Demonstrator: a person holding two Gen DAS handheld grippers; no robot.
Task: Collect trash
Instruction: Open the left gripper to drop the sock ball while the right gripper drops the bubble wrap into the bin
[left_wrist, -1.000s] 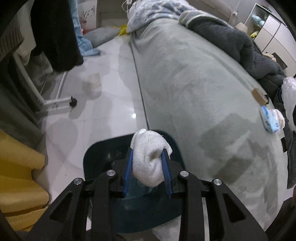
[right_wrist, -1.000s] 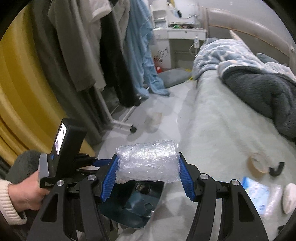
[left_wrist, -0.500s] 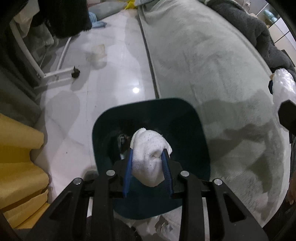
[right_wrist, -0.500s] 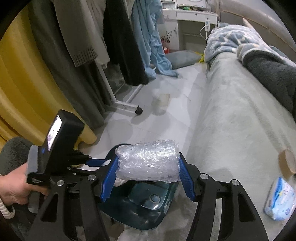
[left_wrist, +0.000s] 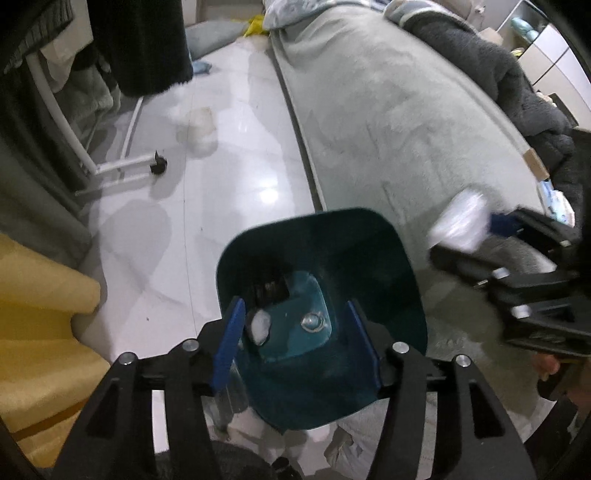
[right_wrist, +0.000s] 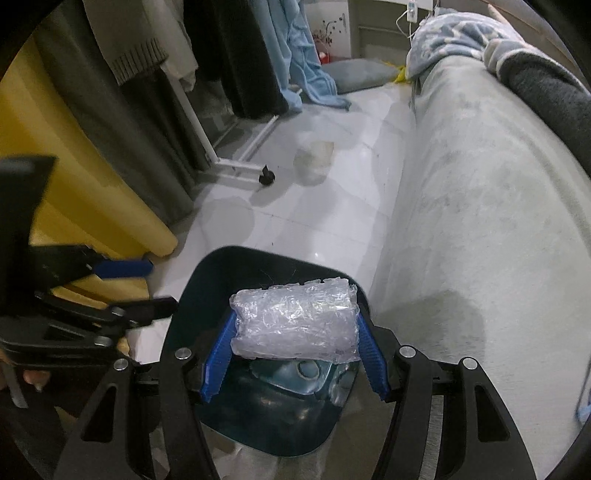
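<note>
Left wrist view: the left gripper (left_wrist: 295, 332) hangs over the dark teal bin (left_wrist: 406, 280), jaws just sprung apart and holding nothing, because the white wad (left_wrist: 258, 325) is dropping past the left pad toward the bin's floor.

Right wrist view: the right gripper (right_wrist: 293, 360) grips the crumpled clear plastic (right_wrist: 295, 321) tight between blue pads, poised above the bin's (right_wrist: 184, 317) mouth, beside the bed's edge (right_wrist: 461, 240), so a release should land it inside.
</note>
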